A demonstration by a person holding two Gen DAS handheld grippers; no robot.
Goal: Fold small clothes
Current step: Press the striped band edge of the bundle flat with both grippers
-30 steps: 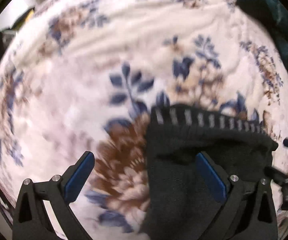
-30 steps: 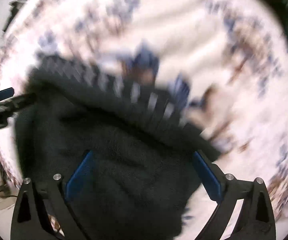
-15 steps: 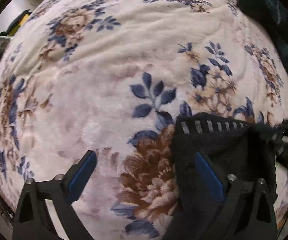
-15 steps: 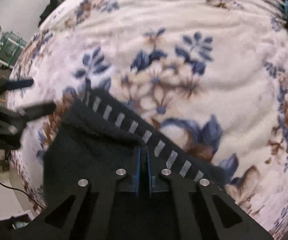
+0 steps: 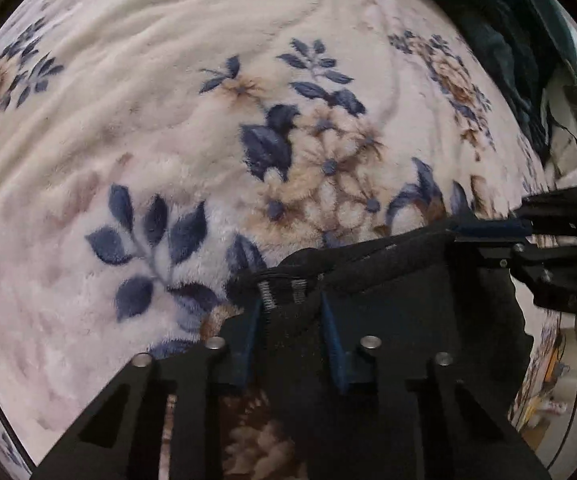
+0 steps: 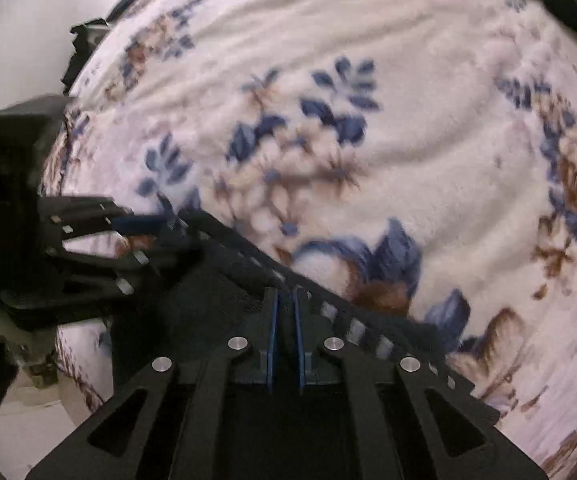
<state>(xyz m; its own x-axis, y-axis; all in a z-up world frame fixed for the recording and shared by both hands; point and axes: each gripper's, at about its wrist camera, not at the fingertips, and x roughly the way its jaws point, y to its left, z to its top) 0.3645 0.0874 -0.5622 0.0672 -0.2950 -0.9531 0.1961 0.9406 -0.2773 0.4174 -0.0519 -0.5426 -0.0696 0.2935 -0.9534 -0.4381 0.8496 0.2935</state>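
Observation:
A small black knit garment [image 5: 388,304] with a white-dashed trim along its top edge lies at the near side of a floral blanket. My left gripper [image 5: 290,300] is shut on the bunched left part of that edge. My right gripper [image 6: 285,300] is shut on the same trimmed edge [image 6: 352,326] further right, and its blue pads [image 5: 488,229] show from the side in the left wrist view. The left gripper [image 6: 144,236] shows at the garment's left corner in the right wrist view. The edge hangs stretched between both grippers, above the blanket.
The cream blanket [image 5: 248,120] with blue and brown flowers covers the bed. A dark teal cloth [image 5: 508,40] lies at its far right edge. The bed's left edge, a dark object [image 6: 84,48] and floor show in the right wrist view.
My left gripper closed on the garment's left edge; it was open half a second ago. The right gripper closed earlier and stays shut. Both grippers have lifted the edge.

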